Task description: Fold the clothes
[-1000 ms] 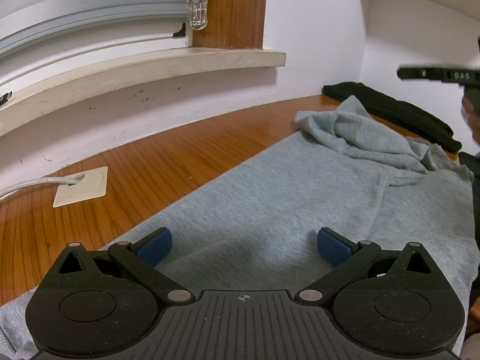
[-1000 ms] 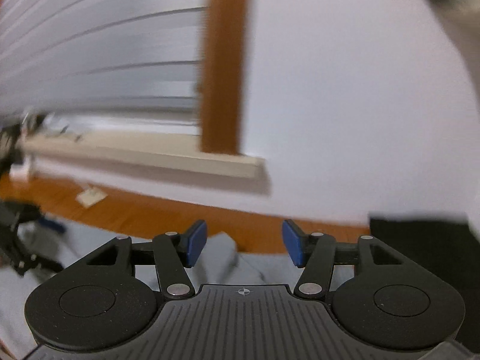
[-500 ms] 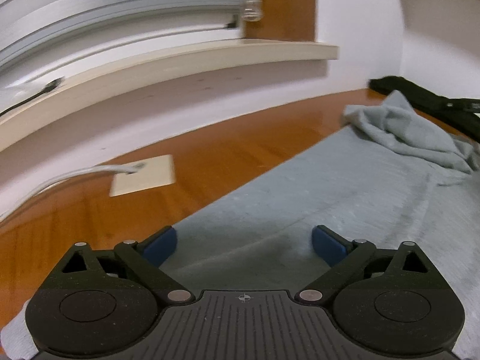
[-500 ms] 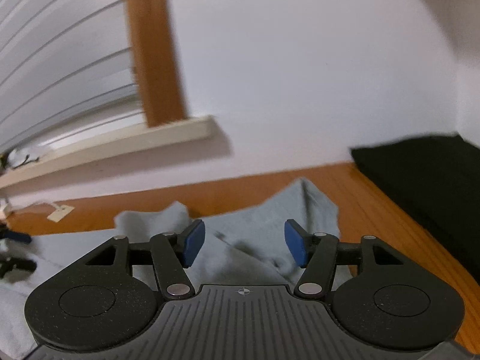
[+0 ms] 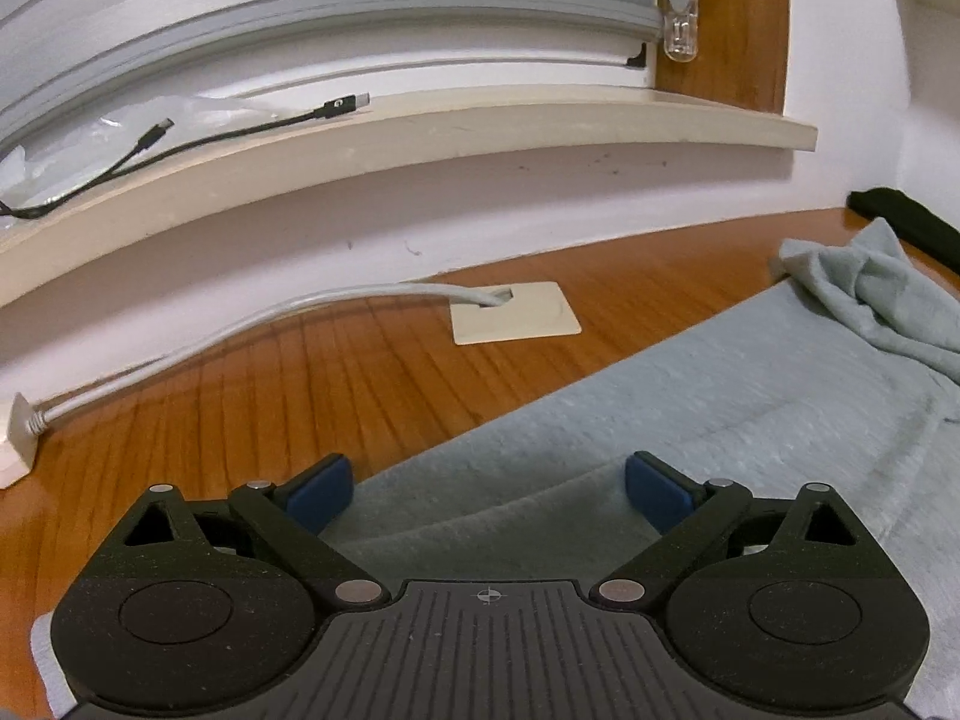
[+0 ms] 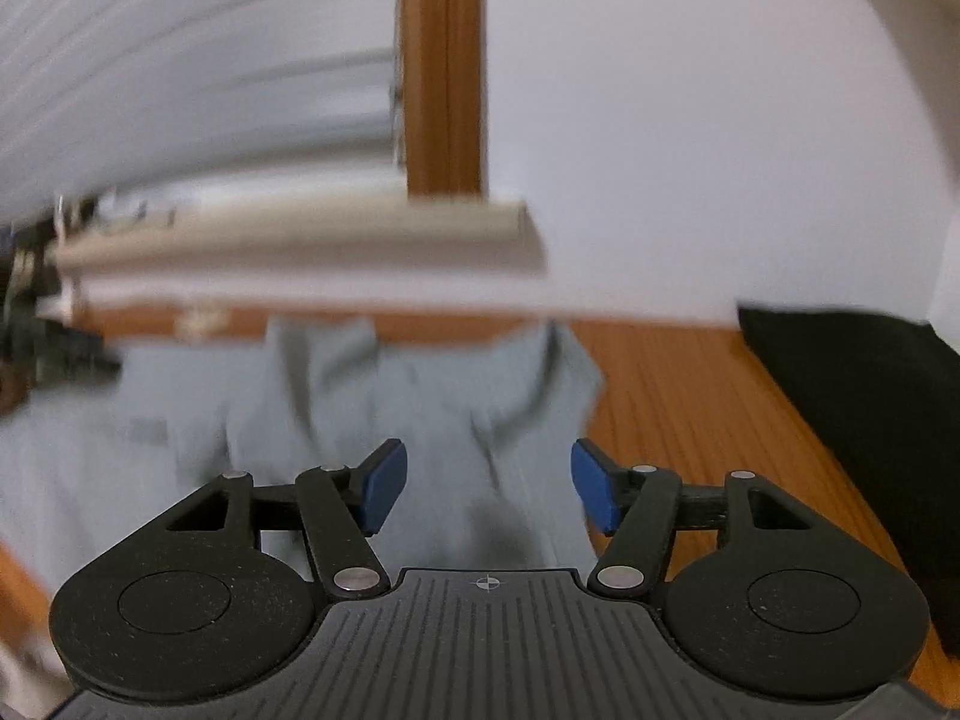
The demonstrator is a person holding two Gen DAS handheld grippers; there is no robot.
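Two grippers hang over one grey garment (image 5: pixel 690 420) on a wooden table (image 5: pixel 300 390). The left gripper (image 5: pixel 487 489) has its jaws spread wide with nothing pinched; the flat cloth and its near edge lie just beneath them. Ahead to its right the cloth bunches into a crumpled heap (image 5: pixel 864 294). Ahead to its left a white cable (image 5: pixel 240 330) runs into a beige plate (image 5: pixel 516 315), and beyond that a sill (image 5: pixel 420 144) carries a black cable (image 5: pixel 240 129). The right gripper (image 6: pixel 487 489) also stands parted and empty above rumpled grey cloth, though blur smears this view. To its right lies something dark (image 6: pixel 870 408), possibly another garment.
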